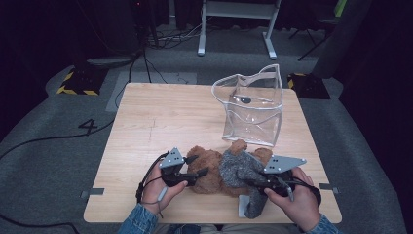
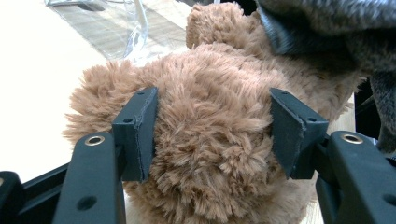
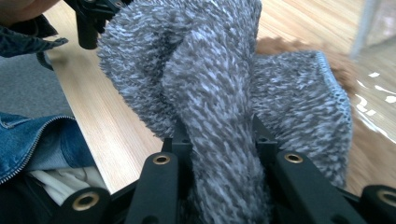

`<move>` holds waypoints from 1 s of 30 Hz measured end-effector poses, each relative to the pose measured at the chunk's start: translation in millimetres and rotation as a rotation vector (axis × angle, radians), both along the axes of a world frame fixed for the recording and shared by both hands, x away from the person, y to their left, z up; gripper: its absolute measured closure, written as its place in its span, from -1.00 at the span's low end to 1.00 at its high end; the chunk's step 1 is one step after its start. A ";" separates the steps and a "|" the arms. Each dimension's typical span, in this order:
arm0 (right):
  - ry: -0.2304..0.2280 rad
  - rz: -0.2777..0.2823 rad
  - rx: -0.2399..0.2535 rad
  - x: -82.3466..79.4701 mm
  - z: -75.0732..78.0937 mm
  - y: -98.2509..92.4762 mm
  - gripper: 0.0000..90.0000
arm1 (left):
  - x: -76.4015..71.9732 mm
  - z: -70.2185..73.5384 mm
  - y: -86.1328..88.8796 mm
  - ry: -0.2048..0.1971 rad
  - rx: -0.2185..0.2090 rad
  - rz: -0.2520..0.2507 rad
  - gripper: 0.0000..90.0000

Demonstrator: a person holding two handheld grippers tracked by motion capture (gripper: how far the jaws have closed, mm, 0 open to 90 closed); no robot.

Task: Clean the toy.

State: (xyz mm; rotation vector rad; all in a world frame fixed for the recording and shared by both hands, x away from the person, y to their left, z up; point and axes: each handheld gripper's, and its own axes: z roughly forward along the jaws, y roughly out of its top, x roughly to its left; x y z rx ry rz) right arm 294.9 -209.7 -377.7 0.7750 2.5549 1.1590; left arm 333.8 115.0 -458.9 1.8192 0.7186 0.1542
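A brown teddy bear (image 1: pixel 209 170) lies on the wooden table (image 1: pixel 160 122) near its front edge. A grey knitted garment (image 1: pixel 238 168) is draped over the bear's right part and hangs down past the front edge. My left gripper (image 1: pixel 197 165) comes in from the left; in the left gripper view its jaws (image 2: pixel 212 100) press into the bear's fur (image 2: pixel 205 154) from both sides. My right gripper (image 1: pixel 253 183) is shut on a bunched fold of the grey garment (image 3: pixel 210 93), which rises between its jaws (image 3: pixel 219 140) and hides the pads.
A clear plastic bag (image 1: pixel 253 105) with a white rim stands upright and open at the table's back right, just behind the bear. Bare wood lies to the left and at the back. Denim sleeves (image 3: pixel 37 140) reach in from the front edge.
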 end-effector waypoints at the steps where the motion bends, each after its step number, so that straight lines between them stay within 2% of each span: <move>1: 0.000 -0.007 -0.002 -1.1 1.0 -3.6 0.59 | 0.0 -0.1 0.0 0.002 -0.001 0.001 -0.13; 9: 0.007 -0.072 0.018 -3.9 1.6 -33.8 0.59 | 0.1 0.0 -0.3 0.004 -0.005 0.002 -0.13; 13: 0.005 -0.106 0.000 -6.0 0.0 -48.9 0.59 | 0.5 -0.2 0.2 0.002 0.000 0.005 -0.13; 14: 0.012 -0.118 0.008 -6.2 -1.0 -51.4 0.59 | 0.5 -0.3 0.1 0.004 0.000 0.005 -0.13; 17: 0.034 -0.135 0.033 -5.6 -6.7 -60.3 0.59 | 0.3 -0.2 -0.1 0.003 0.000 0.005 -0.13; 21: 0.041 -0.154 0.039 -5.4 -11.0 -67.0 0.59 | 0.2 -0.1 -0.1 0.005 0.000 0.006 -0.13; 27: 0.061 -0.199 0.020 -2.6 -21.3 -79.7 0.59 | 0.9 -0.6 0.3 0.003 0.003 0.007 -0.13; 30: 0.078 -0.217 0.011 2.3 -31.3 -82.6 0.59 | 0.8 -0.4 0.4 0.003 0.008 0.008 -0.13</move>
